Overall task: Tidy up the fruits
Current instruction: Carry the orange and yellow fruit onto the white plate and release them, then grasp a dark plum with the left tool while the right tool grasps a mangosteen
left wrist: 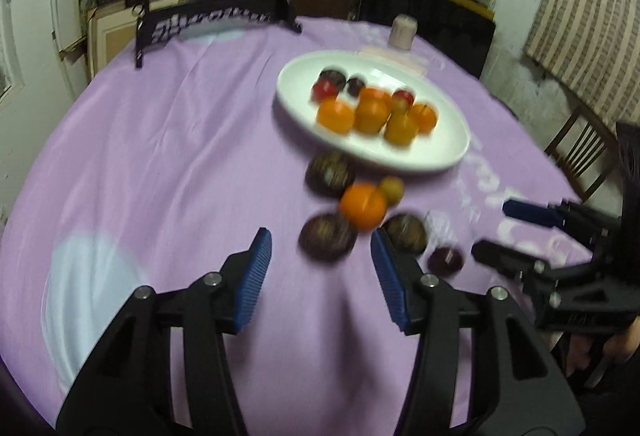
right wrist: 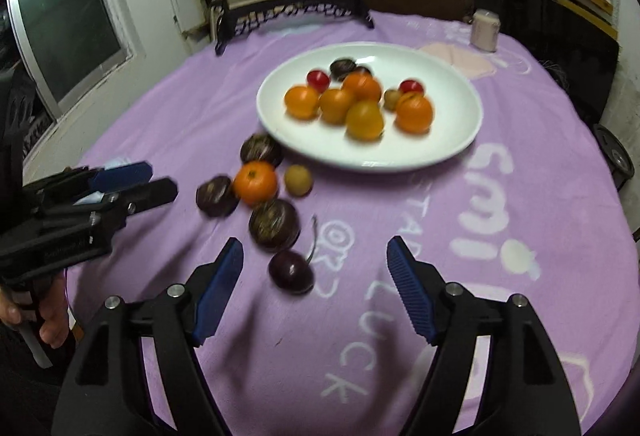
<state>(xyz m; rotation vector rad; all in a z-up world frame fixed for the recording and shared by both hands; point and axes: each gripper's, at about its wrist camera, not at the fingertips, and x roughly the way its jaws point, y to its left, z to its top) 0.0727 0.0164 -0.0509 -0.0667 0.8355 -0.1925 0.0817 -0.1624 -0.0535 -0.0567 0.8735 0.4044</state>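
Risk: loose fruit sits bunched on the purple tablecloth (right wrist: 400, 316) just short of the white plate (right wrist: 440, 140). The tangerine (right wrist: 255, 183) touches dark round fruits, with a small yellowish fruit (right wrist: 298, 179) beside it, so a jaw closing on one could shove its neighbours rolling. The cherry (right wrist: 291, 271) is smooth and small, likely to squirt out. Left-wrist view is motion-blurred, so aim is uncertain

Left gripper (left wrist: 320, 256): jaws wide apart, holding nothing, nearest dark fruit (left wrist: 327, 242) just ahead. Right gripper (right wrist: 314, 264): jaws wide apart, empty, cherry between the tips, untouched
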